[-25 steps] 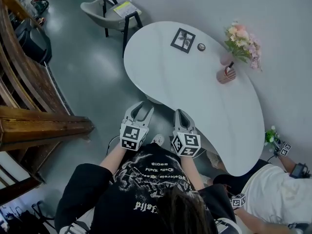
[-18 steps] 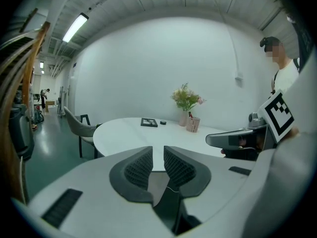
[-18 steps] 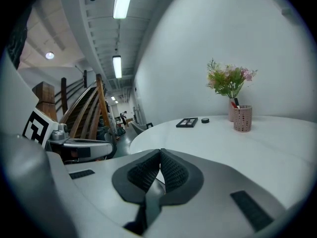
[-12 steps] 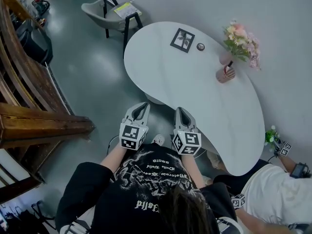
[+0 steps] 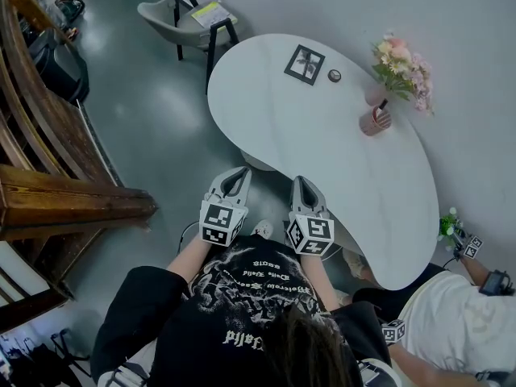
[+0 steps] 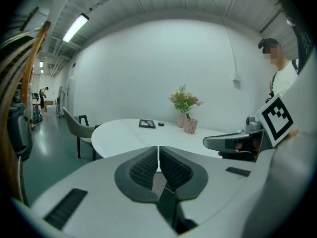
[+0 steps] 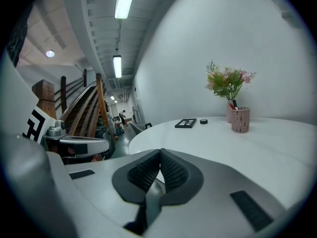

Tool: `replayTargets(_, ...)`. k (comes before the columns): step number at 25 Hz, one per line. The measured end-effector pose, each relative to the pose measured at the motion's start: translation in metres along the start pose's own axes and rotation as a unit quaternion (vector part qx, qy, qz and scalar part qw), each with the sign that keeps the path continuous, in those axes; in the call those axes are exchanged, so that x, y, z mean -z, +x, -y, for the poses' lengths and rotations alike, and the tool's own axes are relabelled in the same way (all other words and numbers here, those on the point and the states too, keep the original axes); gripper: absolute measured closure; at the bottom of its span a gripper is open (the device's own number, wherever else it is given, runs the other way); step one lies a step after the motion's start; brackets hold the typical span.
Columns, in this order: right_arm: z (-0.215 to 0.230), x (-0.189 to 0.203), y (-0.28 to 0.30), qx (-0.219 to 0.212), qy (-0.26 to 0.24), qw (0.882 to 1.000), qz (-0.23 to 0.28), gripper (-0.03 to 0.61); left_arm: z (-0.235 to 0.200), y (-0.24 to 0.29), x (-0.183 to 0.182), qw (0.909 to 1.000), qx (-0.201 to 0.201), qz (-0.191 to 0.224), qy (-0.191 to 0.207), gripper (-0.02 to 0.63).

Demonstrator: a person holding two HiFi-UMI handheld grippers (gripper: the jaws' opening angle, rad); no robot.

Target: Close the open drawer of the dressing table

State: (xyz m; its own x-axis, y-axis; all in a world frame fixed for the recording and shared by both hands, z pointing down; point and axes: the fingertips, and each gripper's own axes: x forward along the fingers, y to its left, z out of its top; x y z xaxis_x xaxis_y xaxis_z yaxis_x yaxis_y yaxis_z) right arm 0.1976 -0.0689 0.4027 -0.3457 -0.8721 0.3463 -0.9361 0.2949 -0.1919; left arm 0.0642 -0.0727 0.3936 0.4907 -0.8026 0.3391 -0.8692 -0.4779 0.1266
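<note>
While the left gripper (image 5: 239, 172) and right gripper (image 5: 298, 182) hang clenched on nothing beside the dressing table (image 5: 322, 139), whose drawer no view shows, a picture frame (image 5: 304, 64), pink cup (image 5: 375, 122) and flowers (image 5: 401, 65) stand on its far side.

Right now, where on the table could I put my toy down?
The table is bare across its wide middle and near end, this side of the picture frame. It's crowded only by the wall: pink cup, flowers.
</note>
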Motion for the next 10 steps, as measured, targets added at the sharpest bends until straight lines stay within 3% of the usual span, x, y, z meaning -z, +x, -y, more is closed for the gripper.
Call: replayTargets(10, 0.0013, 0.0053, -0.0058, 0.005, -0.013, 1.000, -0.009, 0.552, 0.0037, -0.0022, -0.0005, 1.0000, 0.005, -0.002, 0.007, 0.584)
